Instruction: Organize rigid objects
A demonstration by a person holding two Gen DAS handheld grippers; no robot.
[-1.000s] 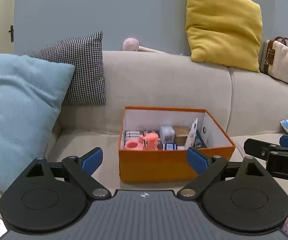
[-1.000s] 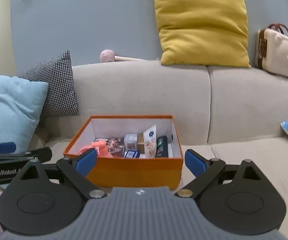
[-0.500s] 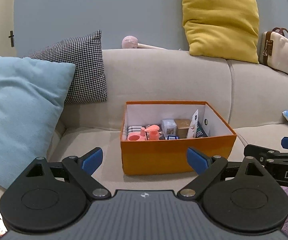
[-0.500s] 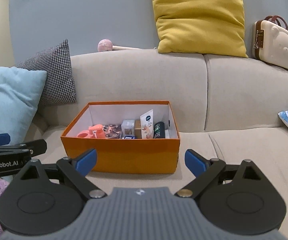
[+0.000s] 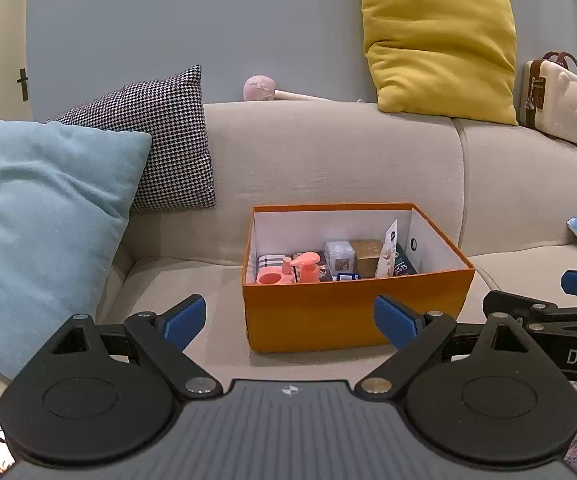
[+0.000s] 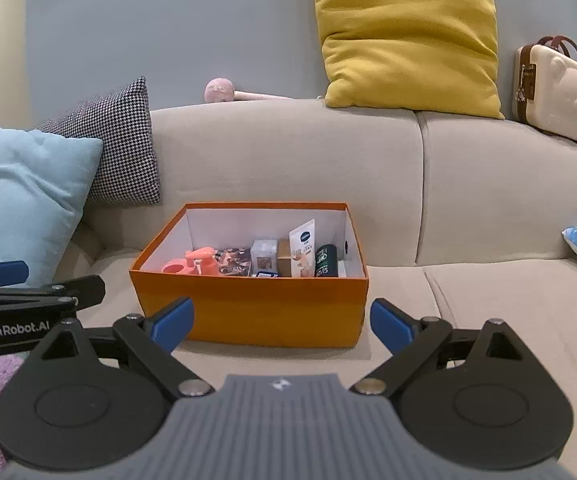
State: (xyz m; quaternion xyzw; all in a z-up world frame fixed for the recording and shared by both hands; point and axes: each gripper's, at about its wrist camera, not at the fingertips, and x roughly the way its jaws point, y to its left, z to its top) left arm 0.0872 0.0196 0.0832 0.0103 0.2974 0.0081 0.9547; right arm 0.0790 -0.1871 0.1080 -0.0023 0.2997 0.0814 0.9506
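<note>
Both tongs spread; orange box long axis sideways

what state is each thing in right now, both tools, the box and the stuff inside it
left tool: open, empty, short of the box
right tool: open, empty, short of the box
orange box: lid off, sitting on the sofa seat
pink pump bottle: upright in the box, left side
white tube: standing on end in the box
dark green bottle: upright beside the tube
</note>
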